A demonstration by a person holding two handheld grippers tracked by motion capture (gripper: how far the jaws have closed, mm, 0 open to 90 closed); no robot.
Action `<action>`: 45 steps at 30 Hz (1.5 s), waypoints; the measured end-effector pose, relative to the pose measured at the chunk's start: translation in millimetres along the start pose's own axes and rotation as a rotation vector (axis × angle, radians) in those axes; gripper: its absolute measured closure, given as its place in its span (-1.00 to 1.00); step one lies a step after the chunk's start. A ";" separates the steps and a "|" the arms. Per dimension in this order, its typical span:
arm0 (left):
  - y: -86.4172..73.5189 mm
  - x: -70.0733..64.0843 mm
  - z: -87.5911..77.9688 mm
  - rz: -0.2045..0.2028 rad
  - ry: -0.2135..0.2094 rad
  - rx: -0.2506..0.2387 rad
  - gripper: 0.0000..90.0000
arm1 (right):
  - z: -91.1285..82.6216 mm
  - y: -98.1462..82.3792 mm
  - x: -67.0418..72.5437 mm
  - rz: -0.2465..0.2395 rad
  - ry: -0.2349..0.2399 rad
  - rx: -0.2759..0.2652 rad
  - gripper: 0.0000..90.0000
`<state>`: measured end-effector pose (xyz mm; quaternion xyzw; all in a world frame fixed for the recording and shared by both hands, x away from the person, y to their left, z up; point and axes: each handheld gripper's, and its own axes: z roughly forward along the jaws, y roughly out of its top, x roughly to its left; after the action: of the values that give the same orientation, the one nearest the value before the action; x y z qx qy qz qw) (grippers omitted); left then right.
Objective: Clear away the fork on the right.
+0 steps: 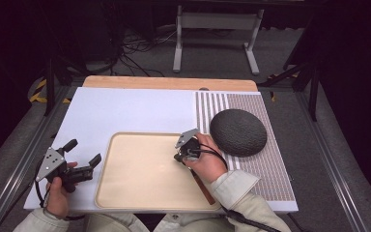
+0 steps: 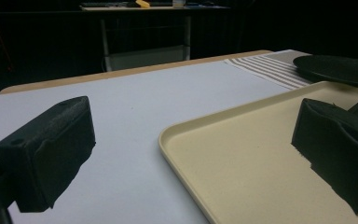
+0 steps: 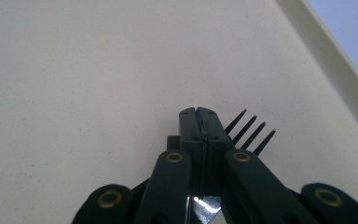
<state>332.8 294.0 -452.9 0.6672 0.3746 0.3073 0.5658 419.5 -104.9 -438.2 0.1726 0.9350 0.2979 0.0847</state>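
Beige plastic tray: lies at 6 o'clock on the white desk, bare of other things.
Left gripper: at 8 o'clock, just off the tray's left rim, held level; jaws spread wide with nothing between them.
Right gripper: over the tray's right half, at about 5 o'clock on the desk; jaws pressed together on a black fork, tines poking out past the jaw tips toward the tray's far-right rim.
Fork position: low over the tray floor; contact cannot be told.
Dark round mat: at 3 o'clock on the striped cloth, well clear of the tray.
Step in hand (judged): setting the fork down in the tray.
Technique: lower until the fork lies flat, then open slowly and lift straight off so the tines do not snag.
Risk: an early release lets it bounce or skid.
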 end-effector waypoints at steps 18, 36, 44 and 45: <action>0.0 -0.2 0.0 0.001 0.000 0.000 -1.00 | -5.8 -5.9 -8.1 0.039 -0.067 0.046 1.00; -0.2 -0.2 0.2 0.000 0.000 0.003 -1.00 | -18.4 -20.3 -23.4 0.102 -0.127 0.078 1.00; -0.3 -0.2 0.6 0.000 -0.001 0.003 -1.00 | -25.1 -28.1 -30.0 0.134 -0.152 0.091 1.00; -0.3 -0.2 0.7 0.000 -0.001 0.003 -1.00 | -25.7 -29.1 -30.7 0.140 -0.158 0.089 1.00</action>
<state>333.3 293.5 -453.3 0.6682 0.3750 0.3063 0.5648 433.2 -152.1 -432.9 0.2642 0.9233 0.2468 0.1293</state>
